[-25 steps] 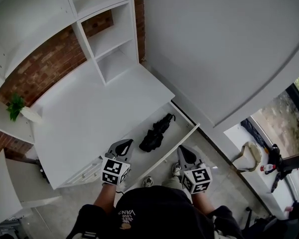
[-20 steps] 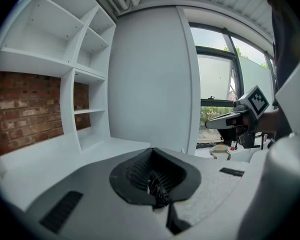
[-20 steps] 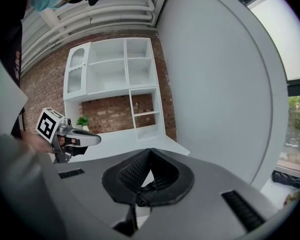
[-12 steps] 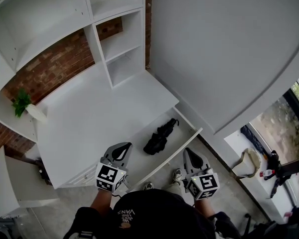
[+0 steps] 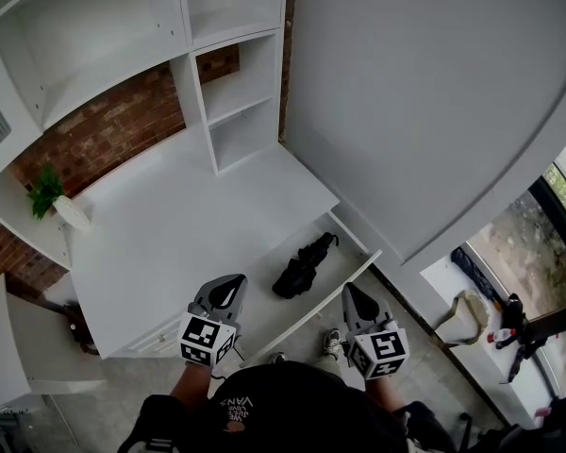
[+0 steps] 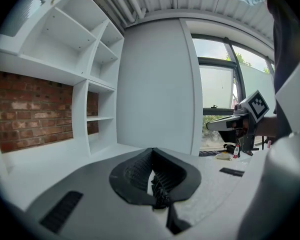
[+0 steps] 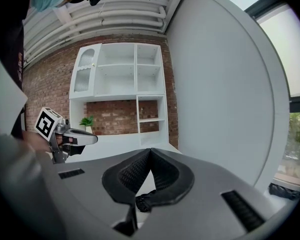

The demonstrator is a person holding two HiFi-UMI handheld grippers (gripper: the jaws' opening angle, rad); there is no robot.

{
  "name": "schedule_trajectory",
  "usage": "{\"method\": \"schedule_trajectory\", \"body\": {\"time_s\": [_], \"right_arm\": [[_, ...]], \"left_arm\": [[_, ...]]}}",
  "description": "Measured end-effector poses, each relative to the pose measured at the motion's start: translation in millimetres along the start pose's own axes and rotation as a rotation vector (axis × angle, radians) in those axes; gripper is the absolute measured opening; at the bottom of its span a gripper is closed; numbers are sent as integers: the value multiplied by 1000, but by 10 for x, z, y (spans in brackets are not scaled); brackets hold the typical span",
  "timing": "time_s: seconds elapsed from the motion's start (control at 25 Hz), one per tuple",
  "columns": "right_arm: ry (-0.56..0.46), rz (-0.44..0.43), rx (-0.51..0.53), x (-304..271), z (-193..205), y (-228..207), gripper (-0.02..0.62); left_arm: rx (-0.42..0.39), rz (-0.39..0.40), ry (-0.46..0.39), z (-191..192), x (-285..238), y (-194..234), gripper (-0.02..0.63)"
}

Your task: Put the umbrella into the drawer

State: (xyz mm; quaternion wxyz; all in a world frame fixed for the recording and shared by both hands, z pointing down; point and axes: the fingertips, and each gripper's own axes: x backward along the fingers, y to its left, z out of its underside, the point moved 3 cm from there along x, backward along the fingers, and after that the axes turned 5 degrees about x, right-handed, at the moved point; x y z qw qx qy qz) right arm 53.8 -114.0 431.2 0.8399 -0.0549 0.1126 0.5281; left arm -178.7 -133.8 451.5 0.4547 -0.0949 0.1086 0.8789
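Note:
A folded black umbrella (image 5: 300, 266) lies inside the open white drawer (image 5: 349, 276) under the white desk top. Nothing touches it. My left gripper (image 5: 231, 284) is held above the drawer's left end, jaws shut and empty. In the left gripper view its jaws (image 6: 153, 153) meet at the tips. My right gripper (image 5: 353, 292) hovers over the drawer's front edge on the right, shut and empty too; in the right gripper view its tips (image 7: 150, 152) touch. Both point nearly level toward the desk.
A white shelf unit (image 5: 231, 92) stands on the white desk (image 5: 170, 225) against a brick wall. A small potted plant (image 5: 49, 192) sits at the far left. A tall white panel (image 5: 434, 102) rises on the right. A cluttered bench (image 5: 491, 319) lies by the window.
Both grippers have risen and drawn back a little from the drawer. The umbrella has stayed in place in the drawer. The jaws have stayed shut.

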Motion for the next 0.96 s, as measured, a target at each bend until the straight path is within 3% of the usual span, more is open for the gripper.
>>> {"method": "schedule_trajectory", "body": {"time_s": [0.96], "right_arm": [[11,42,40,-39,-22,-125,0]], "left_arm": [[-7,16,-14,-43,-83,-107,6]]}}
